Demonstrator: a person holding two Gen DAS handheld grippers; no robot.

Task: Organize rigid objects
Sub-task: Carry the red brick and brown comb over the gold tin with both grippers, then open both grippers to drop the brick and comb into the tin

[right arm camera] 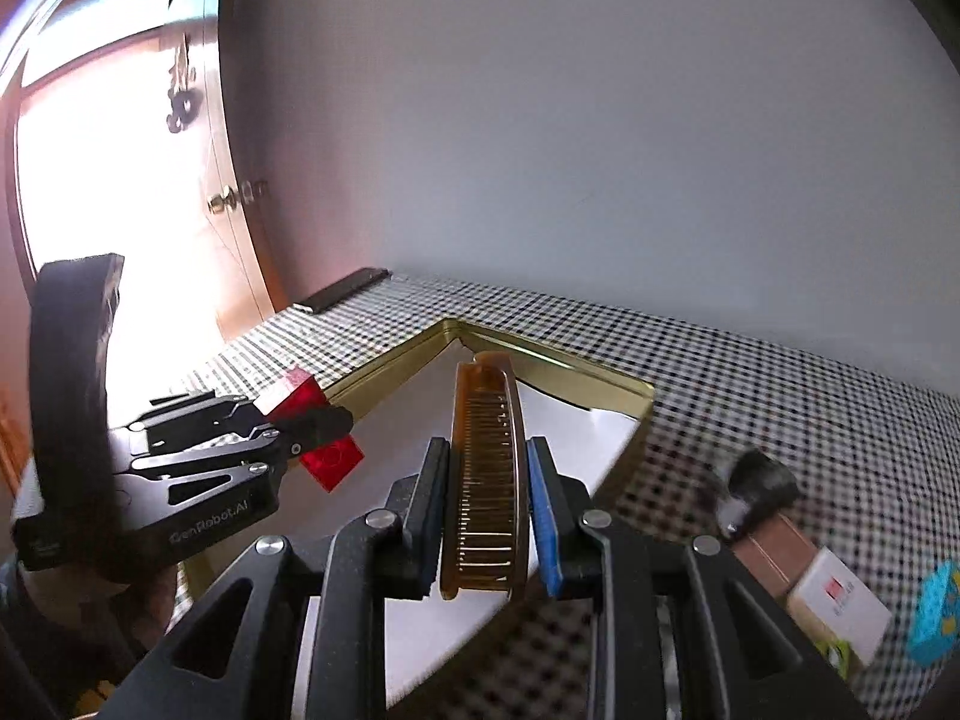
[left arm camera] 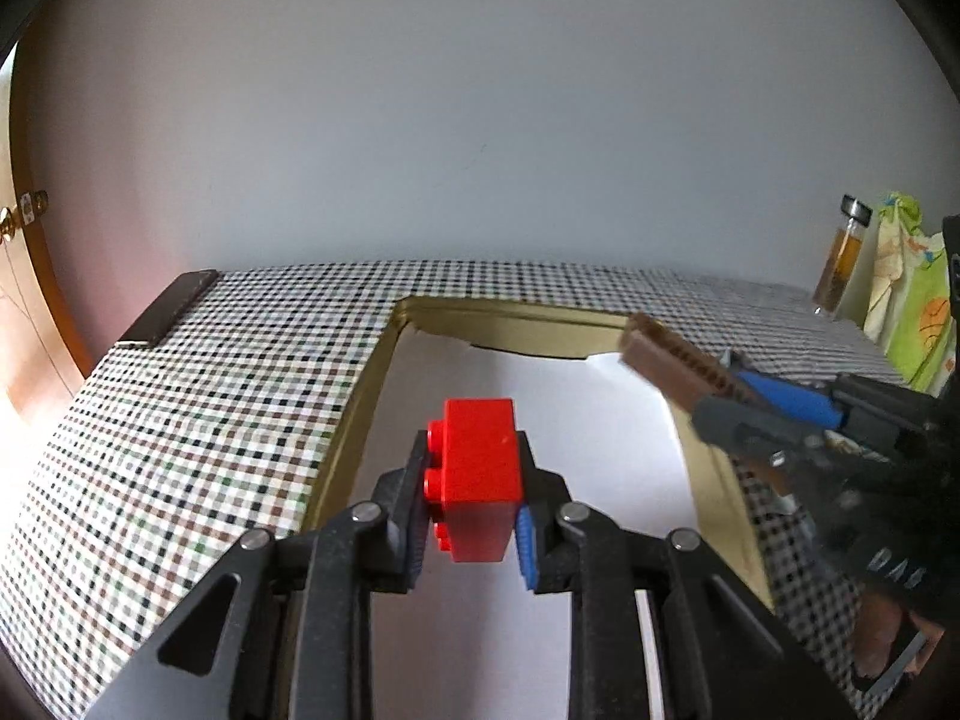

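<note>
Both grippers hang over the gold-rimmed tray (left arm camera: 360, 420), apparently to drop their loads inside; the left gripper (left arm camera: 474, 480) is clamped on 1 red brick (left arm camera: 480, 468); the right gripper (right arm camera: 489, 516) pinches a brown comb (right arm camera: 486, 468) lengthwise.

the left gripper's (left arm camera: 471, 507) pads cover both side faces of the red brick (left arm camera: 480, 474), and its underside can't be seen. over in the left wrist view, the right gripper (left arm camera: 729, 387) is smeared with blur, hiding the near end of the brown comb (left arm camera: 672, 357). the gold tray's (left arm camera: 360, 420) near edge drops behind the gripper arms. in the right wrist view, a blurred dark-capped box (right arm camera: 774, 516) and a blue thing (right arm camera: 936, 612) run off the edge, too soft to name.
</note>
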